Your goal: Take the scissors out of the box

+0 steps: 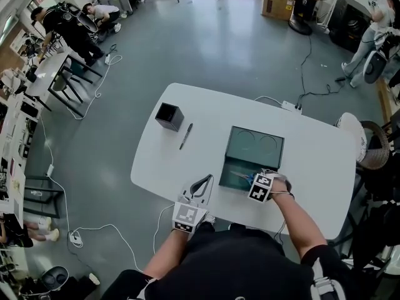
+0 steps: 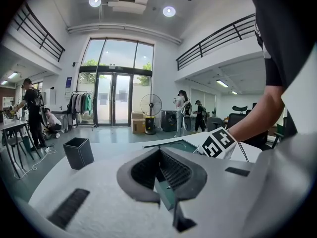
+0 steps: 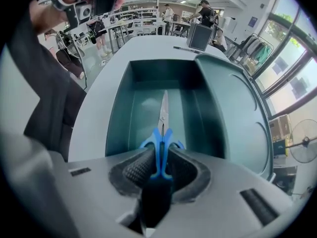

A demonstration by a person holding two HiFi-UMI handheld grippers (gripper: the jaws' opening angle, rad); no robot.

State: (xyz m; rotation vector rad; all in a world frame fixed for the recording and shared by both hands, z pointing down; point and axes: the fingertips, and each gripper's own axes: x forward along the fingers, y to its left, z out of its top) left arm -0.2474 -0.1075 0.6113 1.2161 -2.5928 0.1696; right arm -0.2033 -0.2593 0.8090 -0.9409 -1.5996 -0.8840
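A dark green box (image 1: 228, 167) lies open on the white table (image 1: 312, 167), its lid (image 1: 256, 144) folded back. Scissors (image 3: 163, 108) with blue handles rest on the box floor, blades pointing away from me. My right gripper (image 3: 159, 157) points steeply down into the box with its pads pressed on the blue handles from both sides. In the head view it shows at the box's near right corner (image 1: 251, 181). My left gripper (image 1: 208, 178) hovers left of the box with its tips together and nothing in them; it also shows in its own view (image 2: 158, 152).
A black square cup (image 1: 169, 115) and a pen (image 1: 185, 136) lie on the table's far left. A white power strip (image 1: 290, 107) sits at the far edge. A wicker chair (image 1: 375, 145) stands at the right. Several people are farther off in the room.
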